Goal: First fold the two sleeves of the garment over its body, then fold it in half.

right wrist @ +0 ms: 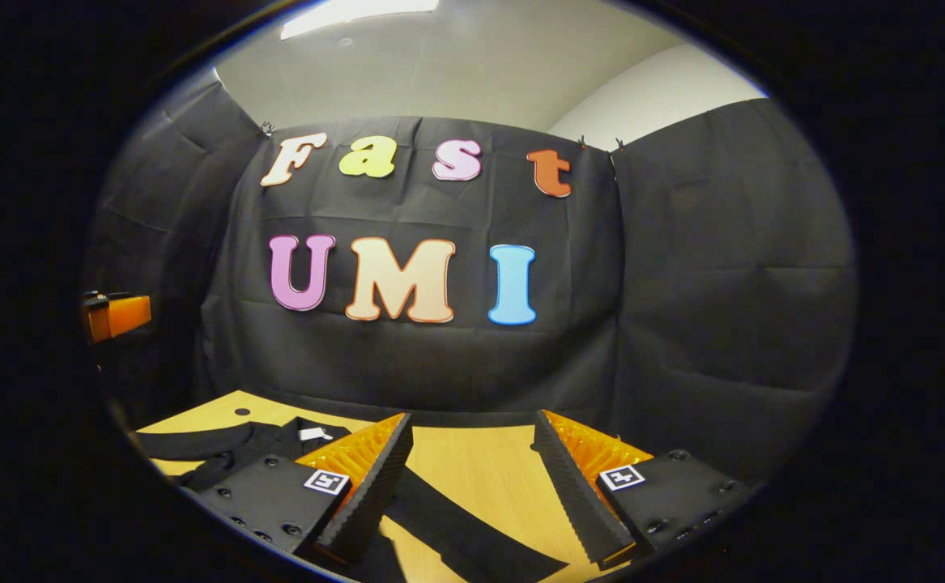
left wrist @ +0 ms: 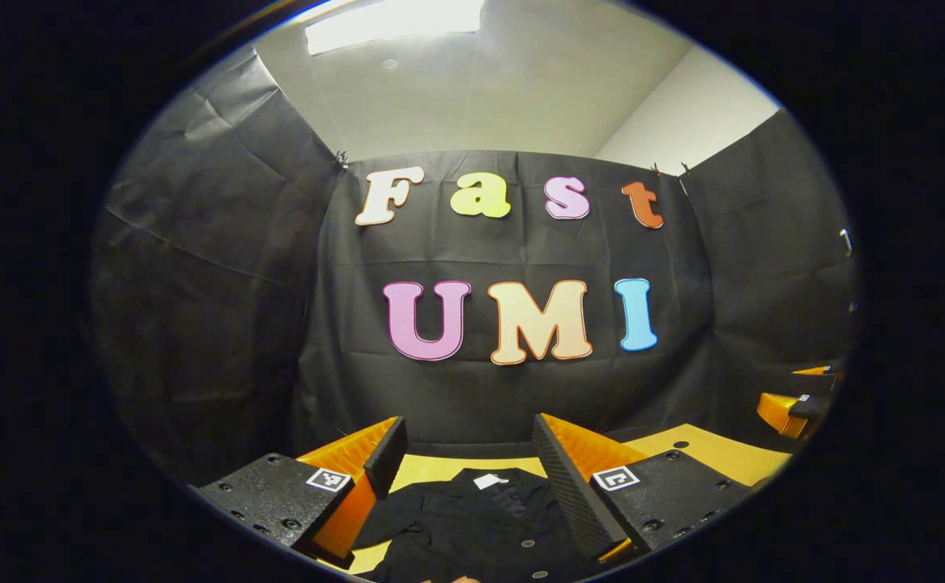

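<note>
light comes from a ceiling panel (left wrist: 395, 20) overhead, blown out to a white glare in the left gripper view and clipped at the top edge in the right gripper view. the ceiling is bright; the black cloth walls soak up light and stay dim. the desk (right wrist: 480, 470) is evenly lit, with soft shadows. both views are sharp at centre, with straight lines bowed and darkening toward the rim.

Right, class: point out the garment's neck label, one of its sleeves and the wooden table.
neck label (left wrist: 489, 481), left gripper view, on the white tag at the collar.
sleeve (right wrist: 472, 530), right gripper view, mid-length of the outstretched black sleeve.
wooden table (right wrist: 488, 461), right gripper view, bare top between the fingers.
</note>
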Tool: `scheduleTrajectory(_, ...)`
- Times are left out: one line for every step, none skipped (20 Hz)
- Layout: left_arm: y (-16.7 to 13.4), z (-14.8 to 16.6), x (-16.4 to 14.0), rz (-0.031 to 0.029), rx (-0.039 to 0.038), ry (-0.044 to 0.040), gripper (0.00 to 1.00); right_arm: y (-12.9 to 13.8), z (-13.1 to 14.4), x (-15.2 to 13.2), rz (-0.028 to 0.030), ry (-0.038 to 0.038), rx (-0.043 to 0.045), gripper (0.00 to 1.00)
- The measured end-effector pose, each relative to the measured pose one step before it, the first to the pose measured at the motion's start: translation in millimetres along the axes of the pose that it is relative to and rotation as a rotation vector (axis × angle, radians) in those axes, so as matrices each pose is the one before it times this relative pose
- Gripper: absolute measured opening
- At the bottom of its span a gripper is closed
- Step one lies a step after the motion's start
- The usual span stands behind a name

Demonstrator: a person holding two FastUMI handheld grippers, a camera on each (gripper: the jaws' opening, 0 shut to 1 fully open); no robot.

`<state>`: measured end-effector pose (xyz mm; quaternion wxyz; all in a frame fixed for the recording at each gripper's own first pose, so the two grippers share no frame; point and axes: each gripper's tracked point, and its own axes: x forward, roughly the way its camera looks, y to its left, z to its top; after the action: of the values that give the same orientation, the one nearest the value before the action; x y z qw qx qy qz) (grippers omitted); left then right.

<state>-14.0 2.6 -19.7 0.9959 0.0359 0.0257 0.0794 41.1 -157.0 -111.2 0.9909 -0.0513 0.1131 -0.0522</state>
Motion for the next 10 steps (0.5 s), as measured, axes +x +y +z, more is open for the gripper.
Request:
scheduleTrajectory(-4.46,-1.59,-0.85,0.00555,0.00394,0.00554,0.92,-10.02,-14.44,5.37,-0.00062,0.03115,-0.00058,0.94)
scheduleTrajectory(-3.31,-2.19,-1.08,0.00646,0.0034,0.00536,0.92,-8.54,-13.93,5.6,-0.00115,0.0331,0.00198,0.94)
scheduleTrajectory(-3.31,-1.3,-0.33,0.00729,0.00352,0.00635,0.92,-8.61,-14.46,5.61,-0.00055,0.03379,0.00268,0.94)
scheduleTrajectory(-2.57,-2.41,-0.93,0.00823,0.00333,0.00468,0.92,-7.44,-13.96,5.36,-0.00025,0.03338,0.00121,0.96)
scheduleTrajectory(-3.11,-0.4,-0.83,0.00715,0.00214,0.00327,0.92,-7.66,-14.94,4.53,-0.00446,0.03282,-0.00311,0.96)
scheduleTrajectory(-3.36,-1.58,-0.66,0.00602,0.00186,0.00351,0.92,-5.46,-15.27,5.22,0.00246,0.03401,-0.00568,0.96)
scheduleTrajectory(-3.42,-1.24,-0.12,0.0059,0.00226,0.00581,0.92,-5.17,-14.24,5.67,0.00346,0.03683,-0.00801,0.94)
scheduleTrajectory(-2.86,-3.32,-0.06,0.00595,0.00193,0.00691,0.92,-3.71,-15.87,5.71,0.00515,0.03984,-0.00998,0.96)
scheduleTrajectory(-3.47,-1.74,0.26,0.00538,0.00075,0.00871,0.92,-3.77,-16.88,4.48,0.00688,0.03929,-0.00888,0.96)
scheduleTrajectory(-2.64,-2.17,-0.03,0.00214,-0.00074,0.0077,0.92,-3.75,-14.25,5.96,0.00736,0.03436,-0.00884,0.96)
